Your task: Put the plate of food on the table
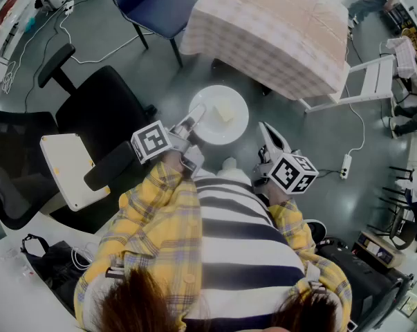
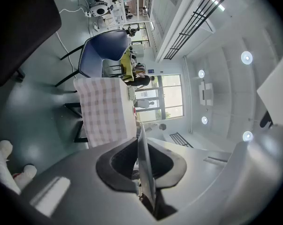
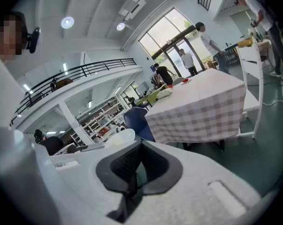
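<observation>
A white plate [image 1: 218, 116] with a pale yellow piece of food [image 1: 224, 111] hangs level over the grey floor, in front of the person's body. My left gripper [image 1: 192, 120] is shut on its near left rim. In the left gripper view the plate [image 2: 144, 163] shows edge-on, pinched between the black pads. My right gripper [image 1: 267, 131] hovers just right of the plate, apart from it, shut on nothing; its pads [image 3: 125, 168] nearly meet. The table [image 1: 277, 33] with a checked cloth stands ahead and to the right.
A blue chair [image 1: 153, 5] stands at the table's left. A black office chair [image 1: 90, 116] with a white side tablet [image 1: 70, 168] is close on the left. A white frame [image 1: 374, 81] and a power strip [image 1: 346, 166] lie to the right. People stand far behind the table [image 3: 202, 102].
</observation>
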{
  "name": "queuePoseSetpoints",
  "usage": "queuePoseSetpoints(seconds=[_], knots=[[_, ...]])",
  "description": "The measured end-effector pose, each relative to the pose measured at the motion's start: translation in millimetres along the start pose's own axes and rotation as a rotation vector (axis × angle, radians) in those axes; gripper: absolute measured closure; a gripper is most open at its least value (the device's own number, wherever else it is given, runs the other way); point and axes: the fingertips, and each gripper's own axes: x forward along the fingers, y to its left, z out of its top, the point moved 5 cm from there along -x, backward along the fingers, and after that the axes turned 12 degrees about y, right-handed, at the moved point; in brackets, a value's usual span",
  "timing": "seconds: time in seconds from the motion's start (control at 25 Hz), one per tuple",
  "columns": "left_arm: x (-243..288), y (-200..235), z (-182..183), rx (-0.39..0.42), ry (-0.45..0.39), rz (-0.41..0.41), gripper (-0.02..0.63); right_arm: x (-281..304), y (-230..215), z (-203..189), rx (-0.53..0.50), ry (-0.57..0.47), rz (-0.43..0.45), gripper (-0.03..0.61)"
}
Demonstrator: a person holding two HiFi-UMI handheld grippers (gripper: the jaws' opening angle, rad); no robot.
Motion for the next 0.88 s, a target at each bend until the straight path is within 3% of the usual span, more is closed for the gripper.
queuePoseSetpoints(seconds=[0.88], knots=[[-7.3,-6.5,21.3,-0.009,-0.019,-0.036,0.601,31.3,11.2,5.3,0.036,0.016,0.041,0.58]])
